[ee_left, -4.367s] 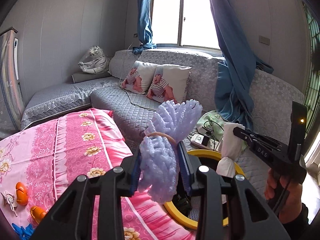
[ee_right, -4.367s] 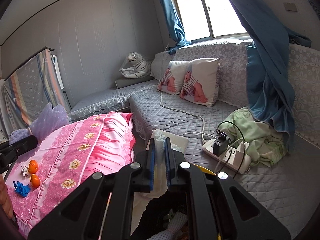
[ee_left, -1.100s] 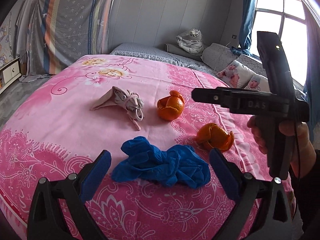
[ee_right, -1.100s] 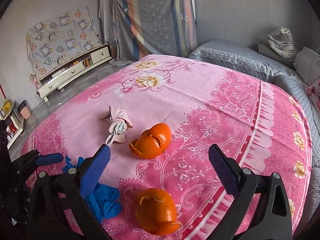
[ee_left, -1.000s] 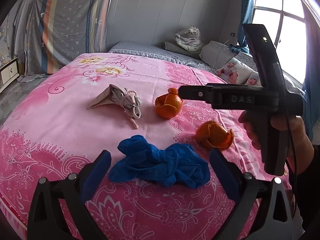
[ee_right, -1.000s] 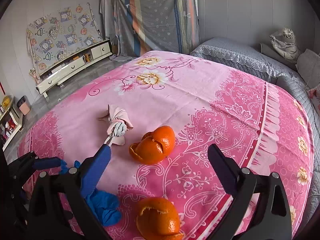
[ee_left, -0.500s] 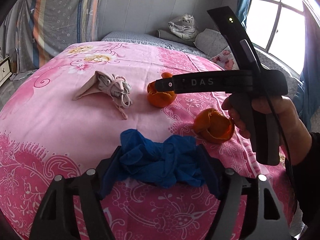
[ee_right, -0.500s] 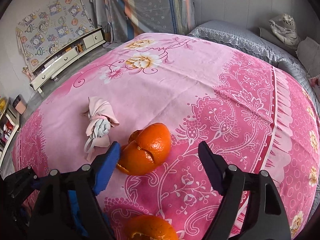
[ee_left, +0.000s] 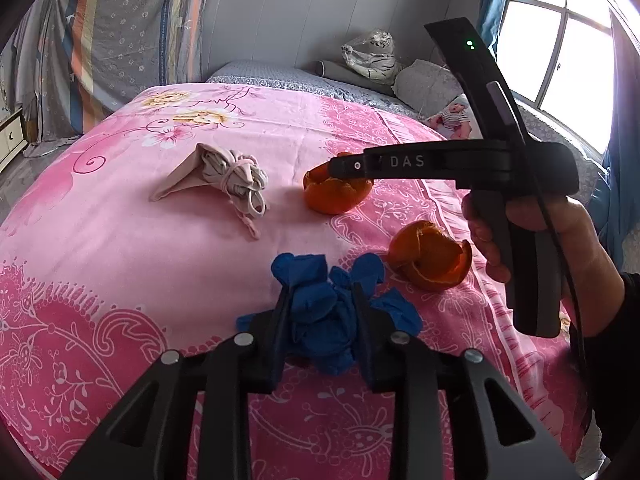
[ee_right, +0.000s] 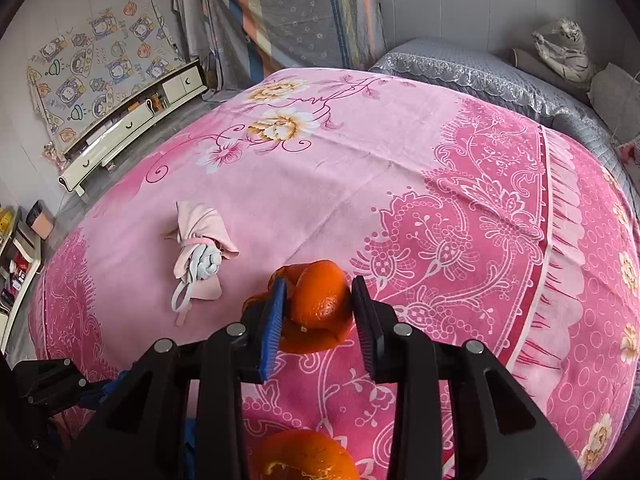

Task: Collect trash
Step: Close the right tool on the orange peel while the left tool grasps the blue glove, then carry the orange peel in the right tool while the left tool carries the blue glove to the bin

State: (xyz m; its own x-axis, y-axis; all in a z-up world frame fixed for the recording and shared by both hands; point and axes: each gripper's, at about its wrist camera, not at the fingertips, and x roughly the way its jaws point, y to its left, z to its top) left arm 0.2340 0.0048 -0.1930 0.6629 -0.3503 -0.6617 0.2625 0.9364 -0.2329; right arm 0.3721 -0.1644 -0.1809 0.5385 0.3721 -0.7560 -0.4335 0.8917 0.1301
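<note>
While the left wrist view looks down across the pink flowered bedspread [ee_left: 120, 240], the left gripper [ee_left: 320, 312] has just been closing and now pinches the crumpled blue rubber glove [ee_left: 320, 304], which bunches up between the two pads and spills out on both sides. A curled orange peel [ee_left: 430, 258] lies just right of it, under the person's hand [ee_left: 532, 236] on the other tool. A knotted beige cloth bundle [ee_left: 224, 176] sits farther back.

From the right wrist view, the right gripper [ee_right: 318, 316] has likewise been closing, its jaws flanking a second hollow orange peel shell [ee_right: 316, 304] dead ahead; the left pad touches the rind, the right looks to (a sliver of shadow makes this uncertain). Its underside is hidden, and the nearer peel is cut off at the frame's bottom.
</note>
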